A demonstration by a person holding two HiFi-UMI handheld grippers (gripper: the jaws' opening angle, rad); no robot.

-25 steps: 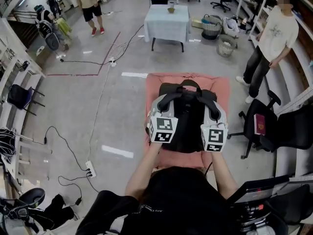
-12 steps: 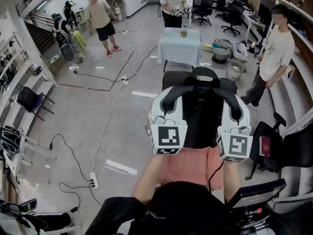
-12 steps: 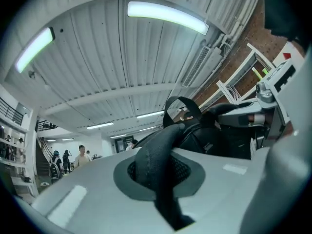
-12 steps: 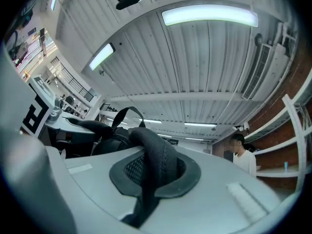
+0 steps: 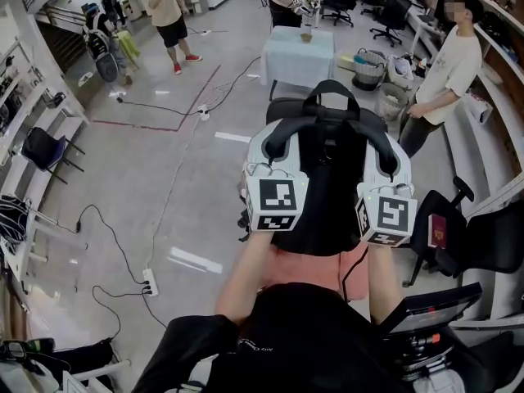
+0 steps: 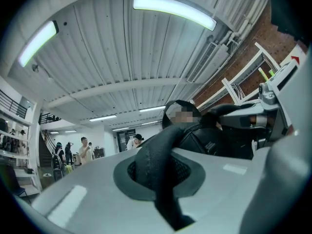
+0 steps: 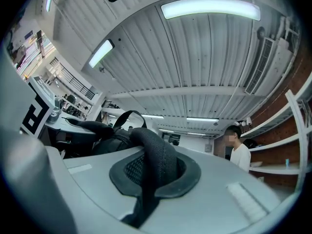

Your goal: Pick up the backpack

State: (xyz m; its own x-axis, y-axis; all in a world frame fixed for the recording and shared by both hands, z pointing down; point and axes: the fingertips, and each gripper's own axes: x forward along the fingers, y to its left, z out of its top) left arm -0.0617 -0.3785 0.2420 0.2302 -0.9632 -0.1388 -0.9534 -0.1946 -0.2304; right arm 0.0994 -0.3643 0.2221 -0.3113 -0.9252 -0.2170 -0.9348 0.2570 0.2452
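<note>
So the black fabric backpack is hanging right over the salmon-pink padded table, held up by its two straps. The left gripper has its jaws squeezed tight on the black padded shoulder strap over the table's left half. The right gripper is pinched onto the other strap over the right half.

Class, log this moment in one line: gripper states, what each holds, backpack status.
left gripper: shut on shoulder strap | right gripper: shut on other shoulder strap | backpack: hanging from both, above pink mat
</note>
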